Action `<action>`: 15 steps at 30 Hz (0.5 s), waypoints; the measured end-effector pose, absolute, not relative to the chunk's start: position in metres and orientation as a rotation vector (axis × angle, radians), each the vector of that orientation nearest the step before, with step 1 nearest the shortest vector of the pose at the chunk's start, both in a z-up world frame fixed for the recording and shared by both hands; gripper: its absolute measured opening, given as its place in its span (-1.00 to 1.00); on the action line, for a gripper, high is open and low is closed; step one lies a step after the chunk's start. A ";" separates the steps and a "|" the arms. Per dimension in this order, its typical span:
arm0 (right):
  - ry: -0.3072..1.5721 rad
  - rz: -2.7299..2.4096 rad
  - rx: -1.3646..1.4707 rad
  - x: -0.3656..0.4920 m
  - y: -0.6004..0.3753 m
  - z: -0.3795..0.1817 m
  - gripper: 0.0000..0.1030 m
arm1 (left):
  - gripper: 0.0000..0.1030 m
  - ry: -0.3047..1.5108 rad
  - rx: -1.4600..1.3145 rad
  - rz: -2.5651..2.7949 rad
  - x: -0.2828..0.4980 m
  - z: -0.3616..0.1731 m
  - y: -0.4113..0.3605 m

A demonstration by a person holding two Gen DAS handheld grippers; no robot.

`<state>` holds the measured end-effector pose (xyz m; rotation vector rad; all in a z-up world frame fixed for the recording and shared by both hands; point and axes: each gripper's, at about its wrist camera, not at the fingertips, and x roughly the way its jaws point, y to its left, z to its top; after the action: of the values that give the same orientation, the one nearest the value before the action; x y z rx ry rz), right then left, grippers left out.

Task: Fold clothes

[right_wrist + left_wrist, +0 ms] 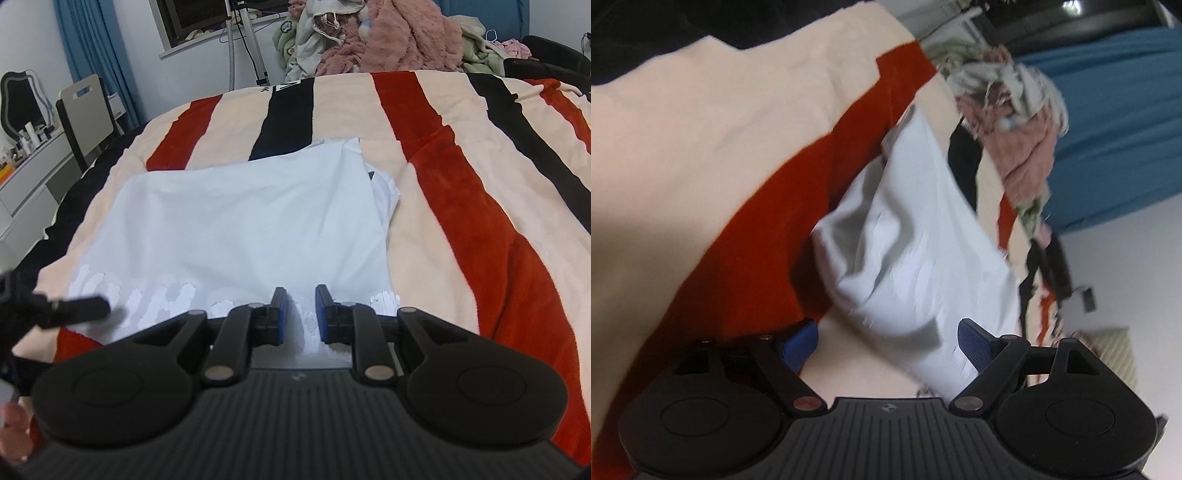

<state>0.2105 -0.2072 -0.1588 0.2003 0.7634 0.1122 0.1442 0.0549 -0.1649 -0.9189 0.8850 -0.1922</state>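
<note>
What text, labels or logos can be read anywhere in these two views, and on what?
None can be read.
White print on the white garment, near hem: smeared, illegible.
White marks on the striped blanket, black stripe at far edge: too small.
Small emblem on right gripper body: no words.

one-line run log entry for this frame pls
task: fold clothes | white shirt partly folded on striped blanket | left tongs open, at shirt | right tongs open over near hem | clothes pile behind

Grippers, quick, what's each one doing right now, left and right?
Left gripper: open, holding nothing; white garment lies between its spread fingers.
Right gripper: open with a narrow gap over the garment's near edge, not clamped.
</note>
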 end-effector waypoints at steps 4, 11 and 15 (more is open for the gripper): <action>0.761 0.107 0.244 0.210 -0.211 -0.157 -0.63 | 0.46 0.824 -0.968 -0.237 0.148 -0.166 0.061; 0.714 0.148 0.558 0.194 -0.237 -0.140 0.56 | -0.05 0.848 -1.003 -0.187 0.159 -0.181 0.065; 0.723 0.266 0.894 0.178 -0.252 -0.150 0.59 | -0.17 0.836 -0.994 -0.179 0.162 -0.181 0.065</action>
<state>0.1783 -0.2519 -0.1500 0.8942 0.7232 0.2663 0.1619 0.0646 -0.1815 -0.9942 0.8365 -0.1793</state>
